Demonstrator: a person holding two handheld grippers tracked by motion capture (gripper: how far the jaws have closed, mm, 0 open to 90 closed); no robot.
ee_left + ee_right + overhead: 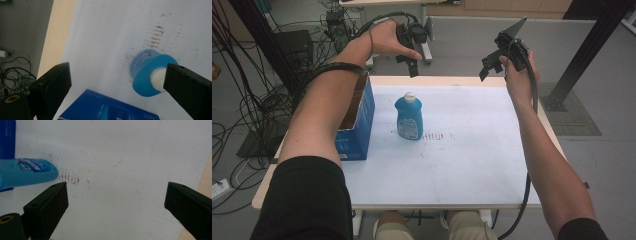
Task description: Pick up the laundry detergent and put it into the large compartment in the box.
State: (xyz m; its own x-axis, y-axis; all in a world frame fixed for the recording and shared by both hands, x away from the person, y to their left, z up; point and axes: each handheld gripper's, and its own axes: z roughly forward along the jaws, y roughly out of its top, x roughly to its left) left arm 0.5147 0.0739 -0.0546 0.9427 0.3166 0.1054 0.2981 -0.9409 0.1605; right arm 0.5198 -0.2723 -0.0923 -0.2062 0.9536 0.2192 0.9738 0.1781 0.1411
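Note:
A blue bottle (408, 117) with a white cap stands upright on the white table sheet (462, 145), right of an open blue box (357, 120). My left gripper (412, 62) hangs high over the table's far edge, above and behind the bottle. In the left gripper view its jaws are wide apart, with the bottle (150, 75) seen from above and the box (110, 107) below. My right gripper (492, 62) is raised at the far right, open, holding nothing. The right gripper view catches the bottle (27, 173) at its left edge.
Brown scuff marks (437, 136) stain the sheet just right of the bottle. Cables and equipment crowd the floor at the left and behind the table. A black frame post (587, 50) stands at the far right. The person's knees show under the near edge.

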